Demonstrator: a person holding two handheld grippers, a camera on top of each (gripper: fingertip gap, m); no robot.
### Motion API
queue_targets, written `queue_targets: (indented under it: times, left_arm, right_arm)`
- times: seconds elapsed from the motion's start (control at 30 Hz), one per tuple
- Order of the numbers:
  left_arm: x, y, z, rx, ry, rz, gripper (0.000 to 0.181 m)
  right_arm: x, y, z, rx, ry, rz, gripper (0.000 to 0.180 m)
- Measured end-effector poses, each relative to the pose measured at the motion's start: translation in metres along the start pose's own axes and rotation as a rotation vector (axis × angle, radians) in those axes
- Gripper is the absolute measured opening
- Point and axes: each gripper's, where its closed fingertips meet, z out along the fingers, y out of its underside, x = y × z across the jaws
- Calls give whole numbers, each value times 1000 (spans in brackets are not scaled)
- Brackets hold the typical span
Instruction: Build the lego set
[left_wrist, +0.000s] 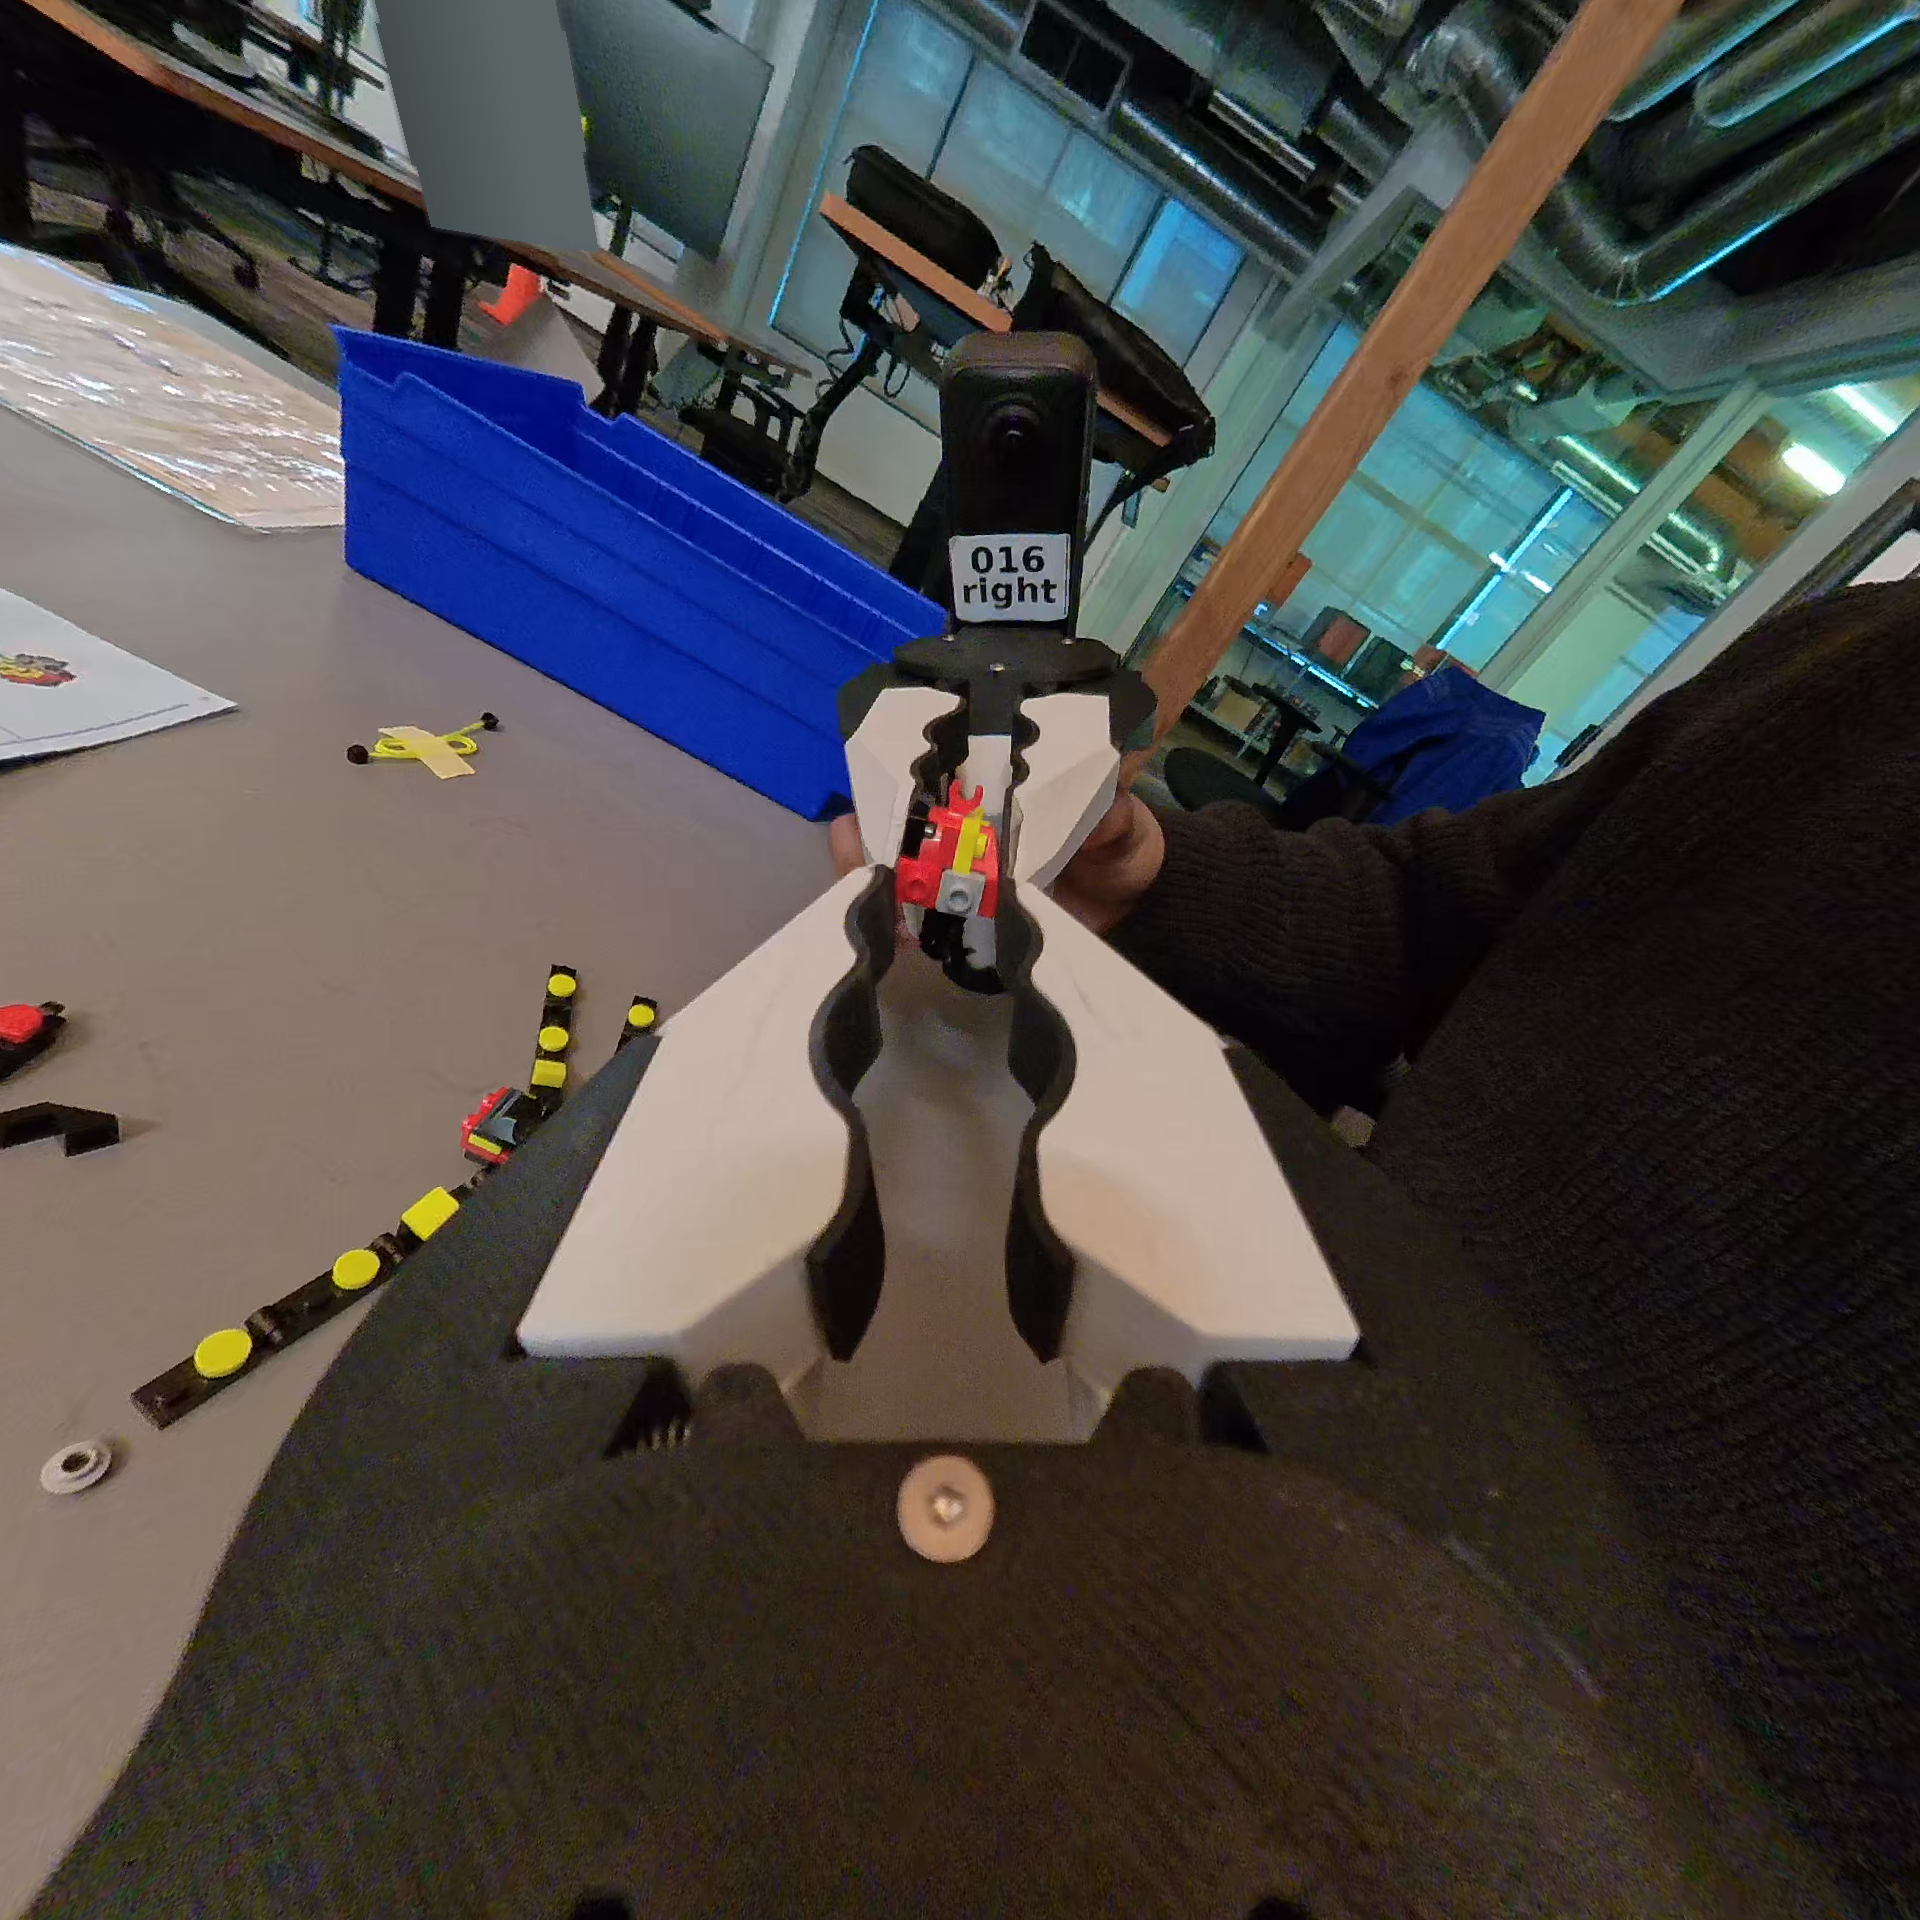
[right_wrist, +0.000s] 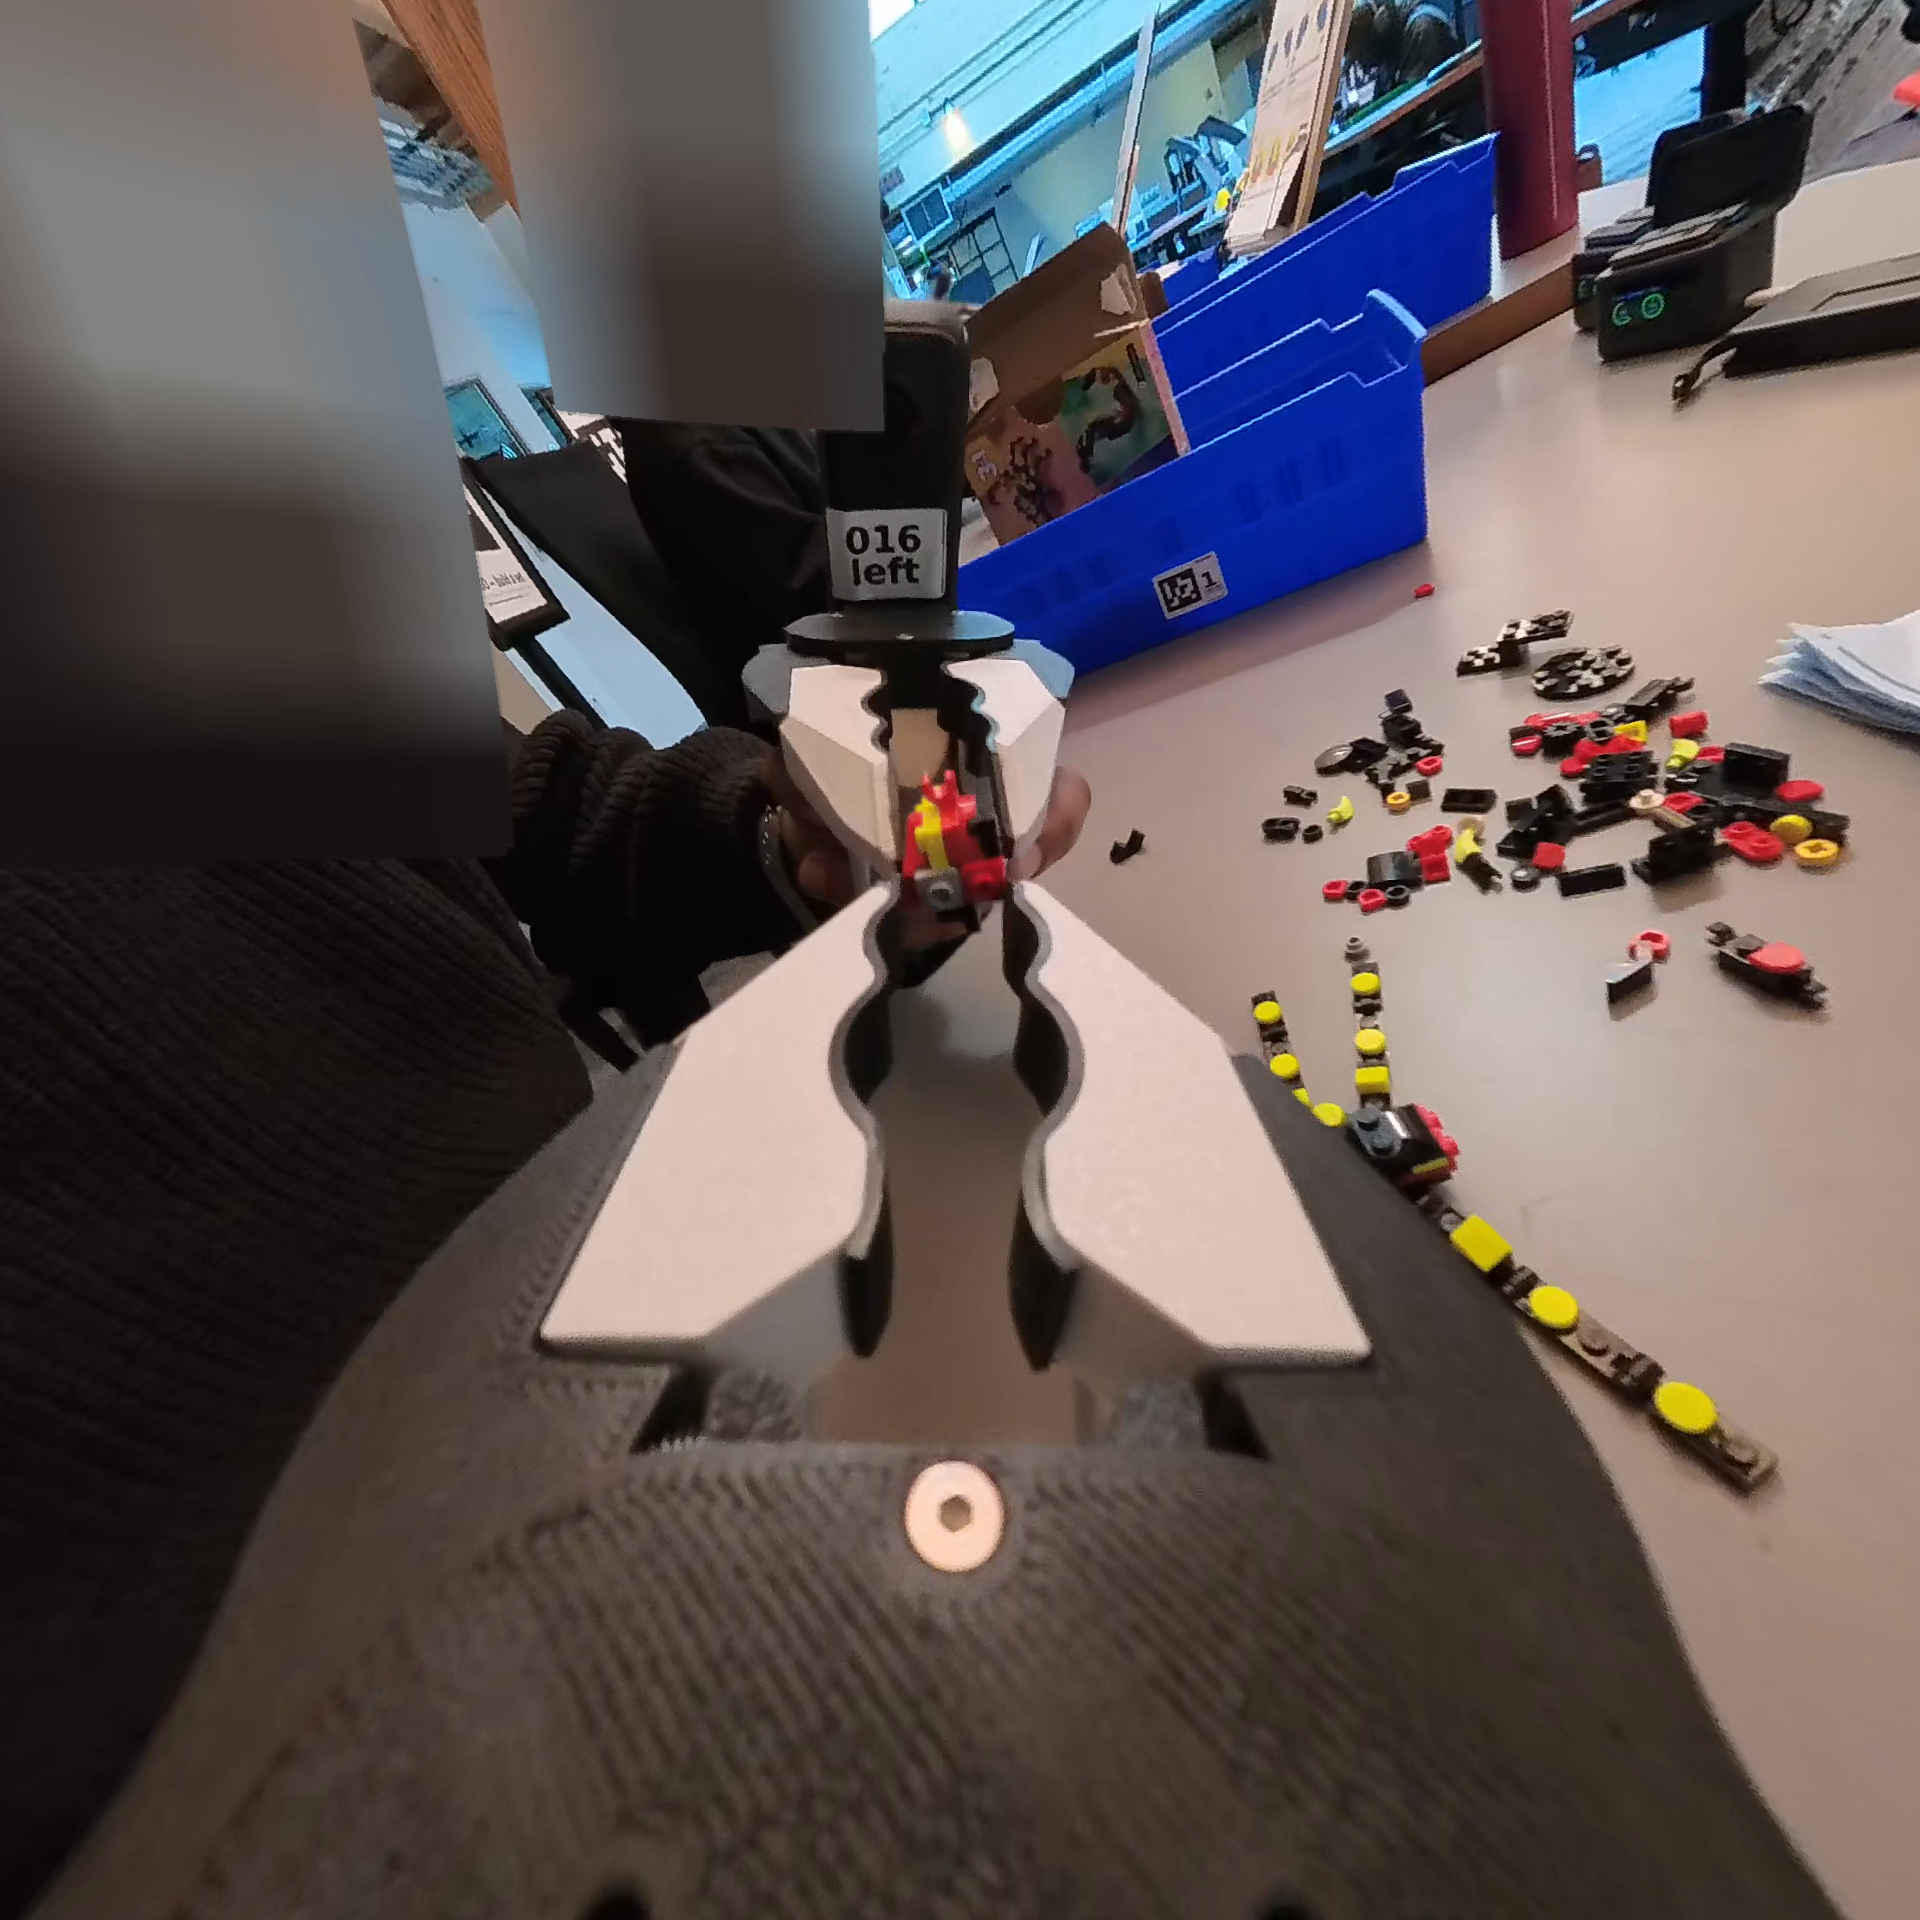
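Both the left tongs (left_wrist: 951, 914) and right tongs (right_wrist: 951, 904), nearly closed, pinch the small red model (left_wrist: 951, 878) mid-air above the worktop (left_wrist: 312, 935) (blue bin (left_wrist: 623, 582) behind); press squarely, without twisting

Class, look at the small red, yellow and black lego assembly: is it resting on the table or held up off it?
Held up. The lego assembly sits between the tips of the left gripper and right gripper, above the table.
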Motion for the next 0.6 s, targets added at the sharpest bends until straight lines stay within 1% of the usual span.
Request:
queue_targets:
  times: [0.07, 0.13, 0.17, 0.2, 0.23, 0.3, 0.37, 0.5, 0.6]
  left_arm:
    - [-4, 2, 2, -14, -36, 18, 17]
    - [-14, 3, 2, -34, -135, 79, 22]
    - [-18, 6, 2, -70, -175, 131, 30]
    - [-23, 10, 1, -110, -220, 182, 46]
    - [-31, 14, -1, -143, -279, 224, 52]
    - [-44, 21, -5, -215, -385, 299, 53]
    - [-59, 32, -8, -309, -495, 354, 54]
    - [-67, 54, -8, -439, -543, 386, 59]
    - [-68, 58, -7, -456, -551, 380, 59]
  right_arm:
    - [4, 1, -1, 0, 14, 4, 17]
    - [12, 0, -4, 13, 40, 17, 17]
    - [15, -2, -8, 33, 49, 26, 17]
    - [18, -5, -13, 57, 60, 36, 17]
    - [22, -7, -19, 72, 74, 46, 17]
    - [33, -8, -31, 83, 132, 55, 17]
    - [45, -4, -40, 53, 211, 51, 18]
    - [61, 6, -53, 3, 361, 51, 17]
    - [74, 13, -71, 5, 514, 104, 17]
